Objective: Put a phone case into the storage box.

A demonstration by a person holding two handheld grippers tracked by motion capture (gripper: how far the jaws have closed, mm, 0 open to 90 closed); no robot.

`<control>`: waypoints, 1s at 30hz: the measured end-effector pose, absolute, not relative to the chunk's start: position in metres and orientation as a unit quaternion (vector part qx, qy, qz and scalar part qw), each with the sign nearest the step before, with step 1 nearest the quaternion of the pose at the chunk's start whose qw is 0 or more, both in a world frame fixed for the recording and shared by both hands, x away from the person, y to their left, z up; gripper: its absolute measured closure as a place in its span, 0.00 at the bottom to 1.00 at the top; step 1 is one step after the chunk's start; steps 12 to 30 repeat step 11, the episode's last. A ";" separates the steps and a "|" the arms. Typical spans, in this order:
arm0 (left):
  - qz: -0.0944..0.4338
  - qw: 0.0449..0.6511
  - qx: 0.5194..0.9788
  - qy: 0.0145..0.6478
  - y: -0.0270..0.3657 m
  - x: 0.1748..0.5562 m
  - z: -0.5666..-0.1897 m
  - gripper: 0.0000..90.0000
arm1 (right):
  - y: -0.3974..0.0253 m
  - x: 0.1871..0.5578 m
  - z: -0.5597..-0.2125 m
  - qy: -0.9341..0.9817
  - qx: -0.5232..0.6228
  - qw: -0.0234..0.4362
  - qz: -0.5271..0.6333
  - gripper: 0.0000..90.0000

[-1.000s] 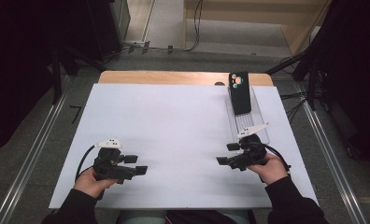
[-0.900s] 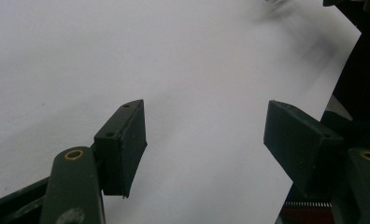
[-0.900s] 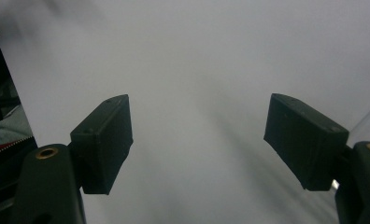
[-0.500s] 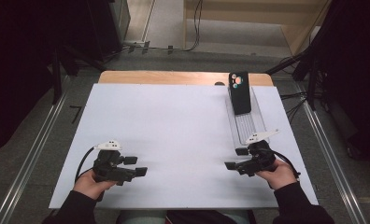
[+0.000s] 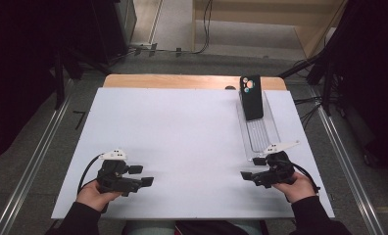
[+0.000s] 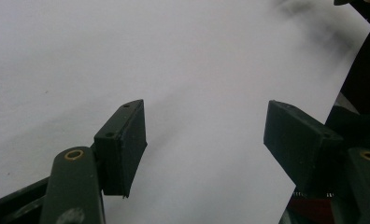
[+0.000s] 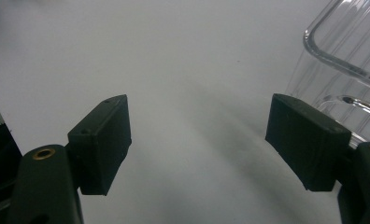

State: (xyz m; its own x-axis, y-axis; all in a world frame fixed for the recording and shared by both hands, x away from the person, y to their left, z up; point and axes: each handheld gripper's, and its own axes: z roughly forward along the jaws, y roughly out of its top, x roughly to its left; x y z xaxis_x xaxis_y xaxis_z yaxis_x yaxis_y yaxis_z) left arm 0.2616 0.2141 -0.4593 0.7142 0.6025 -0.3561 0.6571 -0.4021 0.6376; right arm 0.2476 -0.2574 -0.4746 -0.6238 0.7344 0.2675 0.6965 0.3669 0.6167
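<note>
Tongs on the left and right both gaped wide, holding nothing, near the counter's front edge with open white surface between them. Just beside the right tongs stood the clear tray, its near end touching nothing; a black phone leaned at its far end.

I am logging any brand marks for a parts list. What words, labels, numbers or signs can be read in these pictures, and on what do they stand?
None can be read. The black phone in the clear tray shows only its camera lenses, no legible mark. The left gripper, the right gripper and the white table bear no readable print.
</note>
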 end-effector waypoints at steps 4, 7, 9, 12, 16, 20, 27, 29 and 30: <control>-0.036 0.397 0.838 0.374 0.213 0.261 -0.460 0.33 | -0.256 0.248 -0.476 0.828 0.429 0.024 0.359 0.23; -0.037 0.397 0.837 0.375 0.214 0.262 -0.460 0.33 | -0.257 0.249 -0.476 0.828 0.430 0.022 0.359 0.23; -0.038 0.397 0.838 0.374 0.214 0.262 -0.460 0.33 | -0.257 0.249 -0.476 0.827 0.431 0.022 0.360 0.23; -0.039 0.397 0.837 0.374 0.214 0.262 -0.460 0.33 | -0.257 0.248 -0.474 0.824 0.430 0.019 0.367 0.21; -0.039 0.397 0.837 0.374 0.214 0.262 -0.460 0.33 | -0.257 0.248 -0.474 0.824 0.430 0.019 0.367 0.21; -0.039 0.397 0.837 0.374 0.214 0.262 -0.460 0.33 | -0.257 0.248 -0.474 0.824 0.430 0.019 0.367 0.21; -0.039 0.397 0.837 0.374 0.214 0.262 -0.460 0.33 | -0.257 0.248 -0.474 0.824 0.430 0.019 0.367 0.21; -0.039 0.397 0.837 0.374 0.214 0.262 -0.460 0.33 | -0.257 0.248 -0.474 0.824 0.430 0.019 0.367 0.21; -0.039 0.397 0.837 0.374 0.214 0.262 -0.460 0.33 | -0.257 0.248 -0.474 0.824 0.430 0.019 0.367 0.21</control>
